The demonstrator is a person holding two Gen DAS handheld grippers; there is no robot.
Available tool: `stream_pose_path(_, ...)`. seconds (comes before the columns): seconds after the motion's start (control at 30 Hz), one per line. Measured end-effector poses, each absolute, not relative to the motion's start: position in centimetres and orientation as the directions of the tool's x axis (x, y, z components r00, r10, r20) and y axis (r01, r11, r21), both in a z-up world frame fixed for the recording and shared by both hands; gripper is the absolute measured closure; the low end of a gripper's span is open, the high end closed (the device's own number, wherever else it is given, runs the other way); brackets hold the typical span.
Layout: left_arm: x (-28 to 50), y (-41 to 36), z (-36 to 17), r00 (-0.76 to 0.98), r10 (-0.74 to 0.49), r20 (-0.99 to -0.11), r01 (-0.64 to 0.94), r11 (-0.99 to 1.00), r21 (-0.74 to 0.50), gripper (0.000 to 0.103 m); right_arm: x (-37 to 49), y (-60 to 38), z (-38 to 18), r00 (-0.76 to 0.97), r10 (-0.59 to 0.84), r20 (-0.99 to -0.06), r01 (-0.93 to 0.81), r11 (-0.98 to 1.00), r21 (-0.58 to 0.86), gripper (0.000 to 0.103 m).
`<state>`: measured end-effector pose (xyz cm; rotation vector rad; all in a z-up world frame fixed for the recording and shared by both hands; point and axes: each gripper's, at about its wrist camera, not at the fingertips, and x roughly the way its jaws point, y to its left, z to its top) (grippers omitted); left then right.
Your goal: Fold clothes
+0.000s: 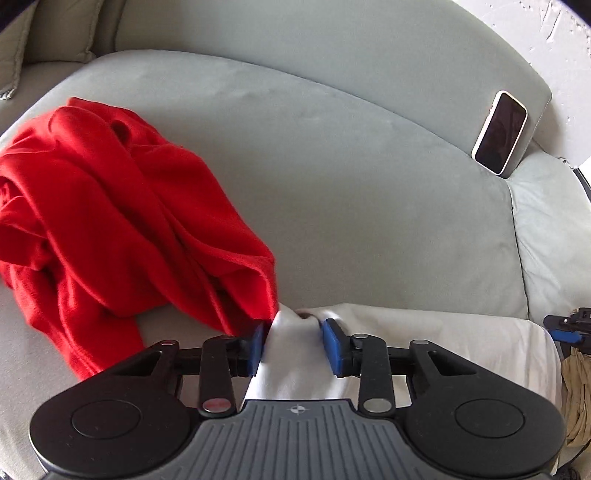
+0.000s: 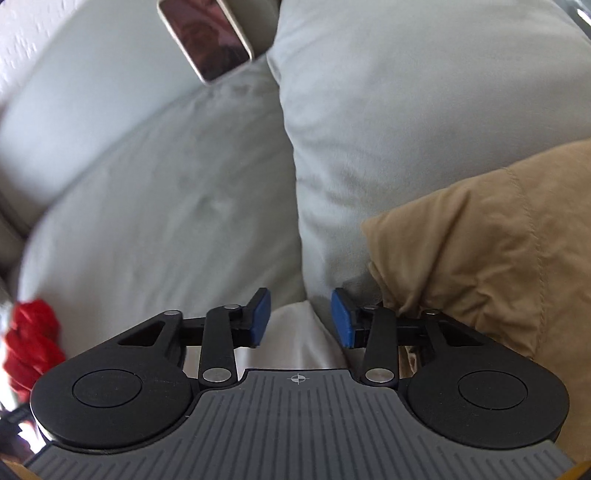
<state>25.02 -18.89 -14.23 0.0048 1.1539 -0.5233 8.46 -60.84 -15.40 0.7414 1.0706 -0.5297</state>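
Note:
A white garment (image 1: 424,343) lies along the near edge of the grey sofa seat (image 1: 332,184). My left gripper (image 1: 295,345) is open, its blue pads on either side of a bunched fold of the white cloth without pinching it. A crumpled red garment (image 1: 110,221) lies to the left, touching the white one. My right gripper (image 2: 301,317) is open and empty above a corner of the white garment (image 2: 295,339). It also shows at the right edge of the left wrist view (image 1: 569,328). A bit of the red garment (image 2: 29,339) shows at the left of the right wrist view.
A phone (image 1: 500,133) leans against the sofa back at the right; it also shows in the right wrist view (image 2: 210,35). A tan garment (image 2: 480,251) lies on the right cushion (image 2: 406,110). A beige pillow (image 1: 22,48) sits at the far left.

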Motion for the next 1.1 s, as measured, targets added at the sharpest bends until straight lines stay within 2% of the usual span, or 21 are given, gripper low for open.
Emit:
stream_pose_path(0.1,25.9,-18.8,-14.8,0.298,-0.412,-0.861,0.365,0.883,-0.296,0.073,9.8,-60.3,-16.3,0.332,-0.061,-0.941,0.708,0.675,0.206,0.063)
stream_pose_path(0.13,26.1,-18.8,-15.0,0.300,-0.413,-0.860,0.356,0.885,-0.301,0.079,10.1,-60.1,-16.5,0.321,-0.057,-0.945,0.704,0.682,0.198,0.064)
stream_pose_path(0.17,26.1,-18.8,-15.1,0.307,-0.409,-0.859,0.351,0.888,-0.297,0.096,10.4,-59.8,-16.8,0.313,-0.042,-0.949,0.694,0.692,0.198,0.077)
stream_pose_path(0.2,25.9,-18.7,-14.9,0.328,-0.404,-0.854,0.351,0.892,-0.287,0.100,10.5,-59.7,-17.2,0.316,-0.020,-0.949,0.690,0.691,0.215,0.096)
stream_pose_path(0.27,25.2,-18.1,-14.1,0.393,-0.395,-0.830,0.349,0.900,-0.263,0.101,10.1,-59.5,-17.3,0.343,-0.037,-0.939,0.686,0.692,0.223,0.097)
stream_pose_path(0.37,24.3,-16.6,-13.0,0.508,-0.332,-0.795,0.322,0.929,-0.182,0.101,8.4,-58.9,-16.0,0.371,-0.178,-0.911,0.685,0.715,0.138,0.098)
stream_pose_path(0.47,24.7,-16.2,-14.1,0.501,-0.291,-0.815,0.303,0.941,-0.149,0.101,7.8,-59.0,-16.2,0.369,-0.202,-0.907,0.695,0.708,0.125,0.099)
stream_pose_path(0.57,24.1,-16.9,-14.6,0.533,-0.254,-0.807,0.323,0.943,-0.083,0.097,8.1,-58.5,-15.9,0.357,-0.228,-0.906,0.698,0.709,0.097,0.098)
stream_pose_path(0.63,23.4,-17.1,-14.1,0.537,-0.235,-0.810,0.319,0.946,-0.062,0.087,8.2,-58.0,-15.4,0.366,-0.216,-0.905,0.686,0.720,0.106,0.090)
stream_pose_path(0.7,21.8,-16.8,-12.5,0.565,-0.232,-0.792,0.325,0.945,-0.045,0.077,7.6,-57.5,-14.0,0.407,-0.184,-0.895,0.668,0.728,0.154,0.060)
stream_pose_path(0.77,19.8,-16.4,-10.6,0.600,-0.237,-0.764,0.337,0.941,-0.028,0.077,6.6,-56.4,-11.9,0.479,-0.154,-0.864,0.640,0.735,0.223,0.045)
stream_pose_path(0.9,14.3,-15.8,-7.9,0.593,-0.377,-0.711,0.485,0.873,-0.059,0.078,3.8,-53.0,-8.2,0.571,-0.101,-0.815,0.552,0.782,0.290,0.045)
stream_pose_path(0.97,12.9,-17.4,-9.0,0.570,-0.397,-0.720,0.563,0.826,-0.010,0.078,3.8,-50.8,-8.4,0.564,-0.052,-0.824,0.493,0.822,0.285,0.046)
stream_pose_path(1.03,12.1,-19.1,-11.4,0.530,-0.355,-0.770,0.617,0.784,0.063,0.075,4.3,-48.4,-9.4,0.538,-0.012,-0.843,0.435,0.861,0.265,0.051)
stream_pose_path(1.1,11.7,-19.9,-13.9,0.464,-0.240,-0.853,0.639,0.757,0.135,0.083,5.0,-45.9,-11.4,0.495,-0.022,-0.869,0.387,0.900,0.199,0.060)
